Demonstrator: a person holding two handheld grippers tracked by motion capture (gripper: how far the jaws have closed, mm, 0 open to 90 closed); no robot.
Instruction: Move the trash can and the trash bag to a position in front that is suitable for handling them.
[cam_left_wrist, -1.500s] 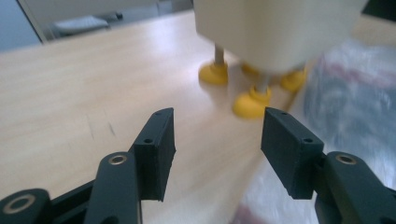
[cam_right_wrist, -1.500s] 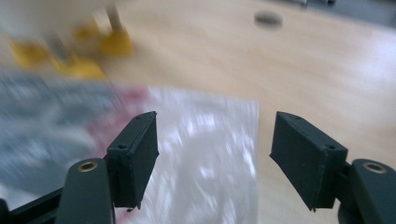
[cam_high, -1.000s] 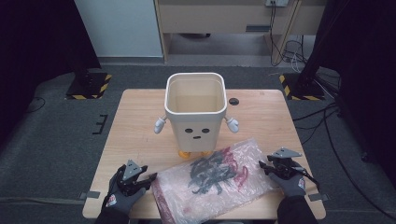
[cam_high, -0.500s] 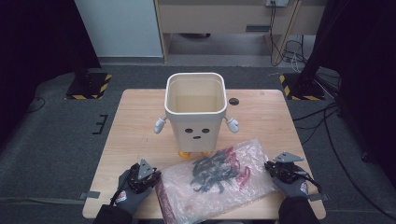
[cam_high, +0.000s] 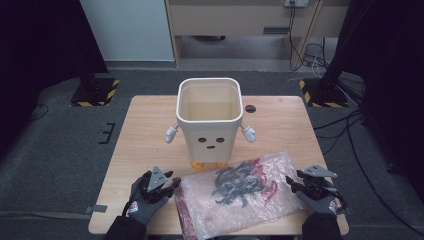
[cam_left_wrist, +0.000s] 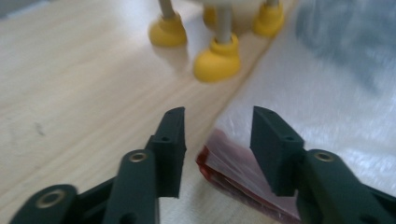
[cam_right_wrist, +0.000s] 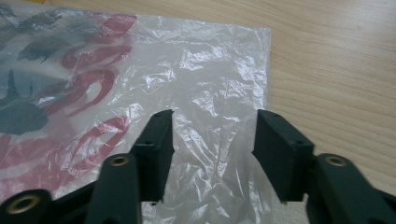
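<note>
Both tools flanking crinkled clear plastic bag with red-grey print (cam_high: 239, 192): left tool (cam_left_wrist: 217, 140), right tool (cam_right_wrist: 212, 149) half-open, jaws just been opening, gripping nothing. Next: pinching bag edges.

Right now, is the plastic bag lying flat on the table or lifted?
Flat. The plastic bag lies spread on the table in front of the bin; neither gripper's open jaws pinch it.

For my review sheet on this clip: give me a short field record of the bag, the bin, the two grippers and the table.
bag: clear plastic bag with red and grey print, flat at the table's near edge
bin: white face-printed bin on yellow feet, upright behind the bag
left gripper: jaws have just been opening, astride the bag's red corner
right gripper: jaws have just been opening, over the bag's clear end
table: wooden
</note>
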